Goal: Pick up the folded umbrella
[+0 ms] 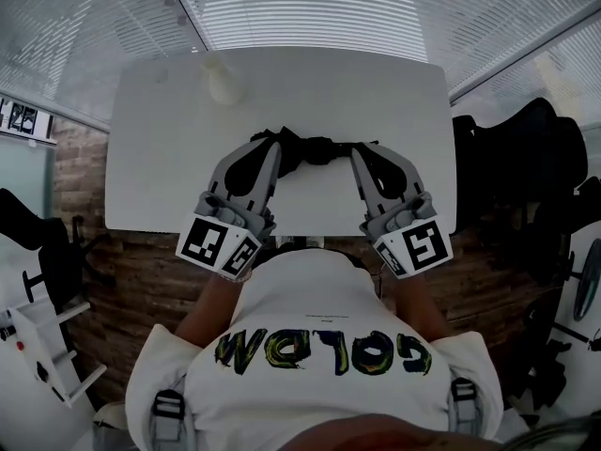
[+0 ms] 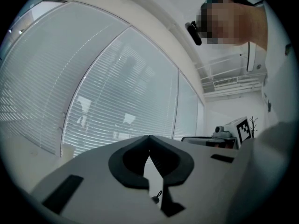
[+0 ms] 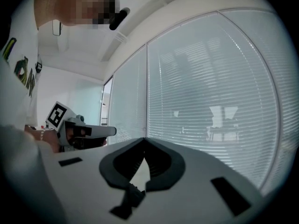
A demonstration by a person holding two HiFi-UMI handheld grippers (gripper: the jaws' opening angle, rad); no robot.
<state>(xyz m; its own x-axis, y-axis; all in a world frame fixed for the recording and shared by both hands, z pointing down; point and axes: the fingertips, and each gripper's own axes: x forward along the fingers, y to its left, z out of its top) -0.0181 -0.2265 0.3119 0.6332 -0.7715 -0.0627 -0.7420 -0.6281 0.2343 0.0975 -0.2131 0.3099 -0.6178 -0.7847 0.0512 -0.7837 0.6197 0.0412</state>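
Over the near half of the surface (image 1: 160,177), the left tongs (image 1: 274,148) and right tongs (image 1: 357,155) are both closed tip to tip, gripping nothing. The umbrella (image 1: 317,148) shows between them. Judged: approach stage. Next, open 1 pair and close it on the umbrella.

The only lettering is on the person's white shirt (image 1: 282,289). A row of large dark letters (image 1: 324,350), touched with yellow and green, appears upside down in the head view. The right-hand group seems to spell "GOLD", while the left-hand group cannot be read with certainty. A thin line of print (image 1: 319,303) above it is too small to read. The left cube (image 1: 221,245) on the left gripper (image 1: 275,148) and the right cube (image 1: 416,248) on the right gripper (image 1: 357,155) carry black-and-white square codes and no words.
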